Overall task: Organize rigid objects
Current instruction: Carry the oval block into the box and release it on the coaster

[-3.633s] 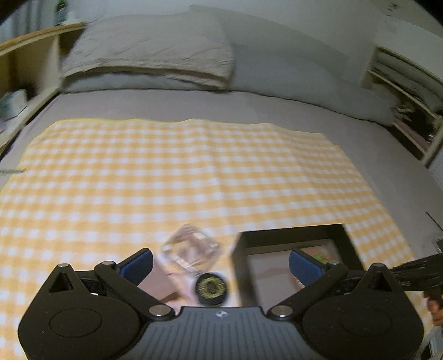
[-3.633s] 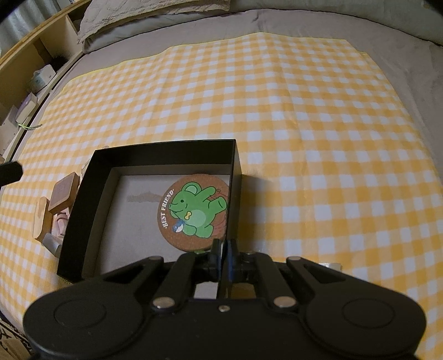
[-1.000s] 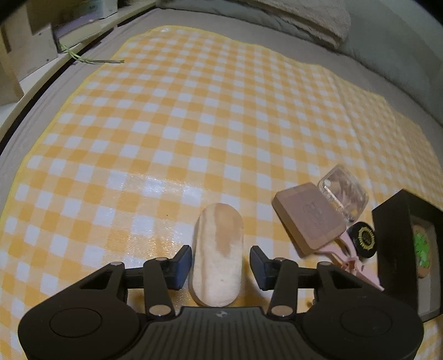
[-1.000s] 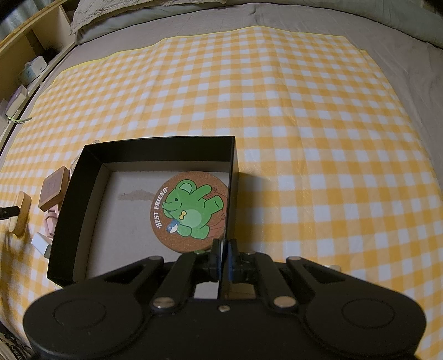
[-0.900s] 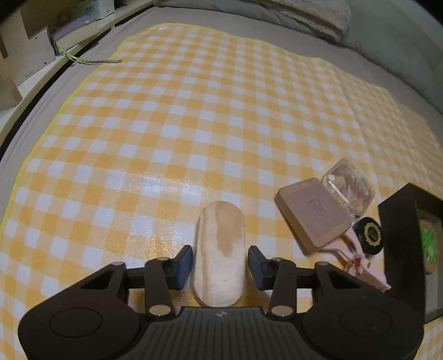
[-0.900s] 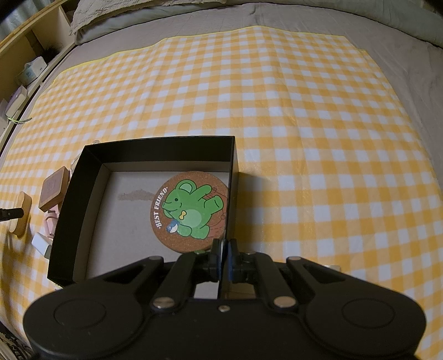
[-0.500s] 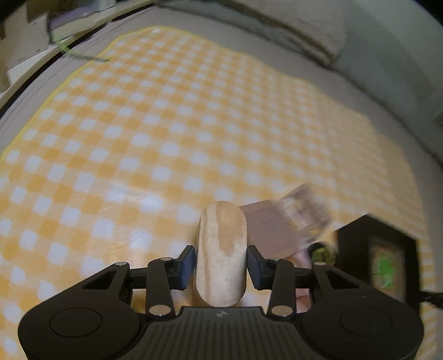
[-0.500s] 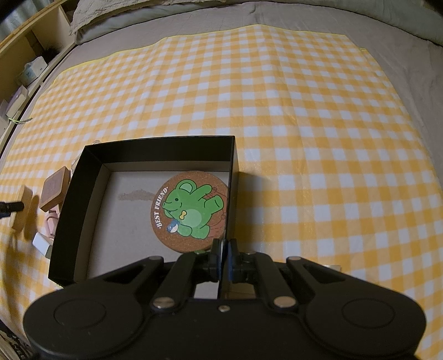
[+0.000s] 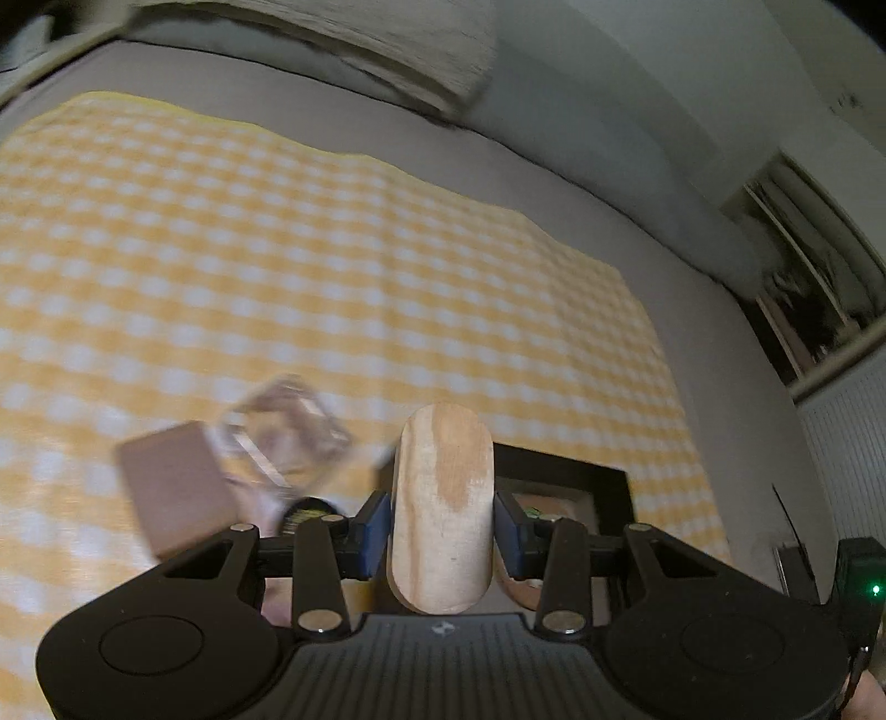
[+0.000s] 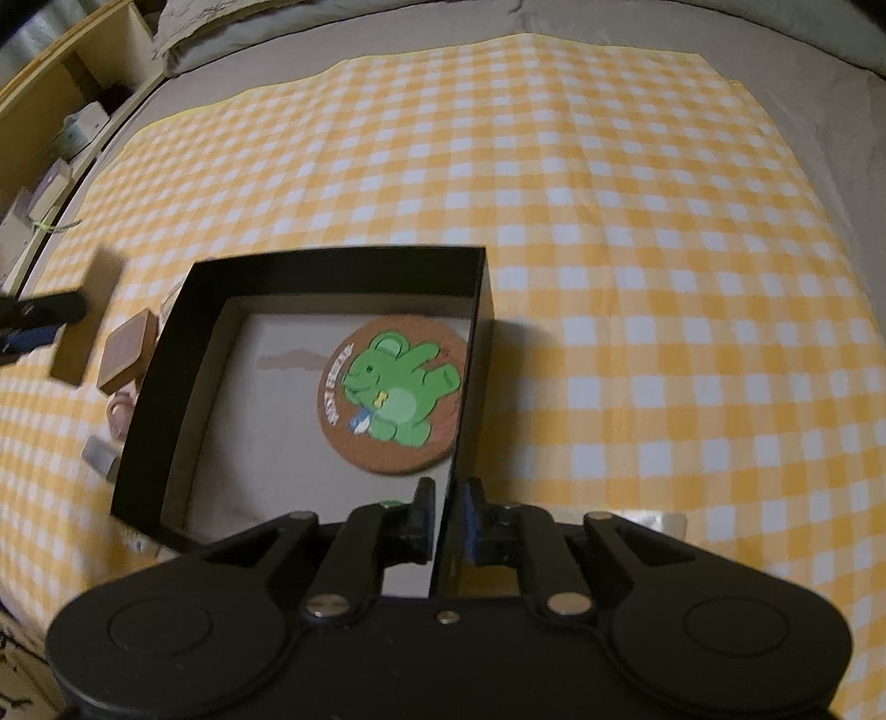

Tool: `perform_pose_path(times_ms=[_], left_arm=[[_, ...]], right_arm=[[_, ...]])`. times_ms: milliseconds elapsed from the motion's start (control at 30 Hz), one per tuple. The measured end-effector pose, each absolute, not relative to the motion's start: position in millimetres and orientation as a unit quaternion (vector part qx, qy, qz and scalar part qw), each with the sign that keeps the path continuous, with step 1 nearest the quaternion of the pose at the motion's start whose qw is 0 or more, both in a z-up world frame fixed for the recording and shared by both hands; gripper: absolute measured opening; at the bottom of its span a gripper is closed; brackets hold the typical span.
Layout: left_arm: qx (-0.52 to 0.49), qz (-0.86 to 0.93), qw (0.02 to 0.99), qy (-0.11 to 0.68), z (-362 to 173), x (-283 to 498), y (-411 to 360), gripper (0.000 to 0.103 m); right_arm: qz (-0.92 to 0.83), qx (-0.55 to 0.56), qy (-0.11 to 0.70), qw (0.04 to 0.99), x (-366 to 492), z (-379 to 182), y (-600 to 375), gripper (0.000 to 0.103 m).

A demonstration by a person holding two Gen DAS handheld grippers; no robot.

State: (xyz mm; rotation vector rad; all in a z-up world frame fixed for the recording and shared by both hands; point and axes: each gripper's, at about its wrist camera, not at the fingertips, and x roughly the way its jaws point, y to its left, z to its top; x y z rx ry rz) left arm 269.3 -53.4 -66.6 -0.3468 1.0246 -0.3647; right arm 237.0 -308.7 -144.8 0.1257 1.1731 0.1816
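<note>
My left gripper (image 9: 442, 531) is shut on an oval wooden block (image 9: 441, 498) and holds it in the air, left of the black box (image 9: 559, 471). The held block also shows at the left edge of the right wrist view (image 10: 83, 327). My right gripper (image 10: 446, 518) is shut on the near right wall of the black box (image 10: 332, 266). A round cork coaster with a green bear (image 10: 390, 393) lies inside the box. A brown square block (image 9: 171, 487), a clear plastic case (image 9: 282, 437) and a small black round tin (image 9: 304, 512) lie left of the box.
The yellow checked cloth (image 10: 637, 221) covers a grey bed. A pillow (image 9: 387, 44) lies at the head. Shelves stand at the left (image 10: 61, 111) and right (image 9: 814, 293) of the bed. A pink item (image 10: 119, 412) and a small white piece (image 10: 99, 457) lie beside the box.
My left gripper closed on the oval wooden block, lifted it off the cloth and swung right toward the black box. My right gripper kept its hold on the box wall.
</note>
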Motion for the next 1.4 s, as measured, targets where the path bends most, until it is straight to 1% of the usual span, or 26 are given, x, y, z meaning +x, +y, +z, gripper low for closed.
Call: perform_pose_path(times_ms=[200, 300, 567, 733, 1033, 1167, 1200, 1267, 1400], left_arm=[[-0.141, -0.193, 0.822, 0.516, -90.6, 274.9, -108.0, 0.041], [-0.135, -0.199, 0.814, 0.528, -101.4, 278.0, -128.0, 0.041], [-0.147, -0.185, 0.799, 0.553, -131.9, 293.2, -177.6, 0.042], [-0.148, -0.19, 0.797, 0.553, -140.5, 296.3, -196.3, 0.042], [-0.183, -0.19, 0.787, 0.558, -157.4, 300.3, -205.9, 0.042], [-0.194, -0.193, 0.787, 0.553, -157.5, 300.5, -201.7, 0.045], [-0.195, -0.194, 0.787, 0.552, -156.1, 300.8, -200.5, 0.049], [-0.194, -0.194, 0.791, 0.547, -152.1, 301.0, -199.4, 0.053], [-0.199, -0.201, 0.79, 0.544, -144.5, 300.0, -195.5, 0.058]], right_arm=[[0.094, 0.041, 0.566, 0.818, 208.4, -151.4, -307.7, 0.017], [0.108, 0.035, 0.559, 0.821, 195.5, -151.5, -305.8, 0.008], [0.12, 0.033, 0.553, 0.824, 180.4, -153.3, -309.5, 0.008], [0.125, 0.036, 0.553, 0.823, 177.1, -144.6, -323.2, 0.009], [0.129, 0.037, 0.552, 0.823, 178.4, -142.3, -329.2, 0.009], [0.126, 0.037, 0.553, 0.823, 179.1, -142.8, -325.2, 0.009], [0.125, 0.037, 0.553, 0.823, 179.7, -142.3, -325.0, 0.009], [0.126, 0.035, 0.553, 0.823, 179.6, -141.4, -326.0, 0.009], [0.125, 0.037, 0.553, 0.823, 178.1, -141.8, -326.8, 0.009]])
